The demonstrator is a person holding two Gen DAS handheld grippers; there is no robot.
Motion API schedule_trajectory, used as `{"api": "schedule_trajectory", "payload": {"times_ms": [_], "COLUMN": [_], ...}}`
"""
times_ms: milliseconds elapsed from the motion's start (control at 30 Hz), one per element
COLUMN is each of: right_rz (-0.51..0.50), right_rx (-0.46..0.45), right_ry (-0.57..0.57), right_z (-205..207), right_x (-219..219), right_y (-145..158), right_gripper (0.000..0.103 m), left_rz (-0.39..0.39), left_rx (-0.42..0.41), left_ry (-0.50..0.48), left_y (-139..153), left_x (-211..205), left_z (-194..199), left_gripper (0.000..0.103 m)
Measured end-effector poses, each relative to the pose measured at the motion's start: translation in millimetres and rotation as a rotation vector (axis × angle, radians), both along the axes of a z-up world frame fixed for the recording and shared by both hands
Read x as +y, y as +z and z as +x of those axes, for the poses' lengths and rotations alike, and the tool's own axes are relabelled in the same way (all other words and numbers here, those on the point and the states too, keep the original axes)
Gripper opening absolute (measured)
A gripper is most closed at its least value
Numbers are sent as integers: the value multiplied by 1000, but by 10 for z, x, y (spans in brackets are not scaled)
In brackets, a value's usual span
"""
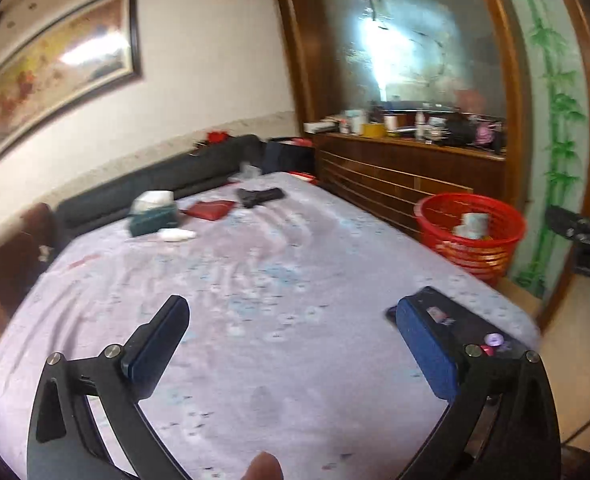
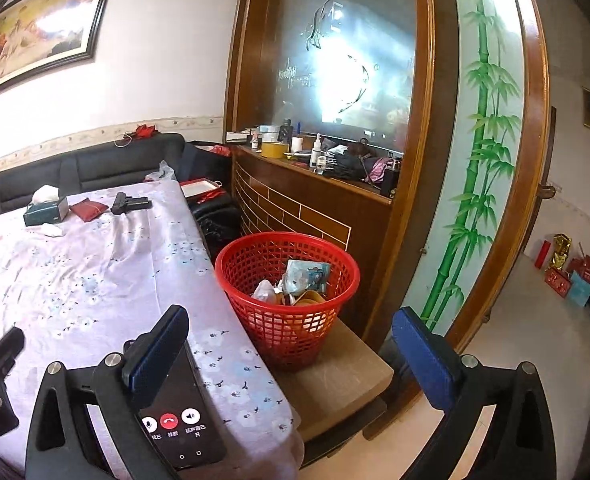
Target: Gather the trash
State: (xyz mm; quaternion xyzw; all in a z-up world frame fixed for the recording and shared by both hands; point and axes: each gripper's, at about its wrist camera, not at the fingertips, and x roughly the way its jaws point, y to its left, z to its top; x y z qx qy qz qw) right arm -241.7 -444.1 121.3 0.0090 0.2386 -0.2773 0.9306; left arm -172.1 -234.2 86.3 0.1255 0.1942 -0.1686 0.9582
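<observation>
Standing upright beside the table [image 2: 75, 280], the red basket [image 2: 287, 304] holds trash.

Red mesh wastebasket [image 2: 287, 300]. Lilac tablecloth [image 2: 95, 272] with small blue-white flower print. Teal tissue box [image 2: 45, 212], red pouch [image 2: 89, 209], black toy pistol [image 2: 129, 203]. Green bamboo painted on pale panel [image 2: 475, 152]. Blue gripper pads [image 2: 423, 360], black frames.

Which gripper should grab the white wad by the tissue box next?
Left, probably. The left gripper is open over mid-table, facing the white wad. The right gripper is open at the table corner, over the red basket.
</observation>
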Motion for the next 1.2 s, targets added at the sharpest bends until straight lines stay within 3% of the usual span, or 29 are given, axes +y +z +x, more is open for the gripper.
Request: {"api": "schedule_trajectory", "payload": {"times_ms": [200, 333, 433, 800, 1200], "right_rz": [-20, -17, -10, -18, -28], "right_rx": [16, 14, 18, 25, 35], "right_ry": [15, 19, 16, 29, 39], "right_z": [24, 14, 21, 59, 86], "right_x": [41, 35, 20, 81, 125], "right_y": [-57, -69, -84, -120, -144], "right_gripper": [103, 103, 103, 103, 103], "left_rz": [-27, 37, 40, 19, 20], "left_rx": [0, 3, -11, 77, 87], "left_ry": [-19, 10, 52, 60, 58], "left_y": [-33, -100, -110, -203, -226], "left_x": [-1, -61, -33, 50, 63], "left_z": [-83, -65, -73, 41, 45], "left_gripper": [103, 103, 103, 103, 103]}}
